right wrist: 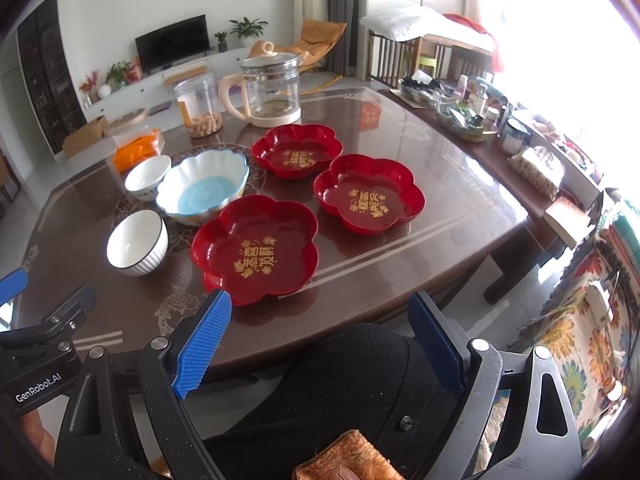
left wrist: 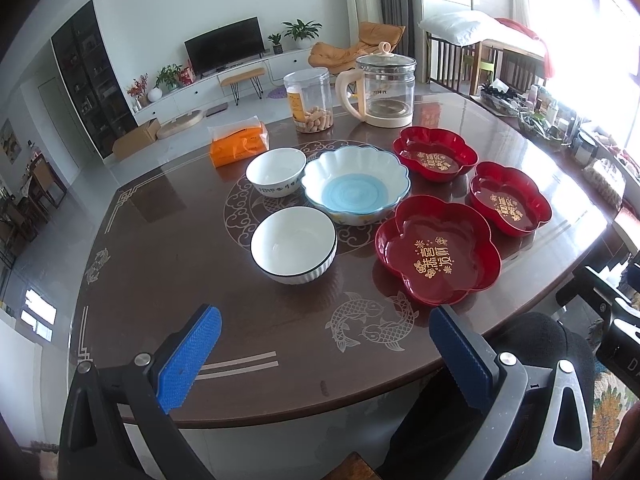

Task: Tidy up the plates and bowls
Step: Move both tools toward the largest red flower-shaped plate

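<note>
On the brown table (left wrist: 180, 248) stand three red flower-shaped plates with gold lettering: a near one (left wrist: 438, 250) (right wrist: 256, 248), a right one (left wrist: 510, 198) (right wrist: 370, 194) and a far one (left wrist: 435, 153) (right wrist: 298, 151). Left of them sit a scalloped white-and-blue bowl (left wrist: 356, 184) (right wrist: 202, 186), a ribbed white bowl with a dark rim (left wrist: 294, 244) (right wrist: 137, 242) and a small white bowl (left wrist: 276, 172) (right wrist: 147, 178). My left gripper (left wrist: 326, 344) hangs open over the near table edge, nothing in it. My right gripper (right wrist: 320, 332) is open too, just short of the near red plate.
At the back of the table are a glass kettle (left wrist: 382, 90), a clear jar of snacks (left wrist: 309, 100) and an orange tissue pack (left wrist: 240, 145). Clutter of bottles and baskets (right wrist: 472, 112) lines the right side. A person's dark-clothed lap (right wrist: 340, 392) lies below the table edge.
</note>
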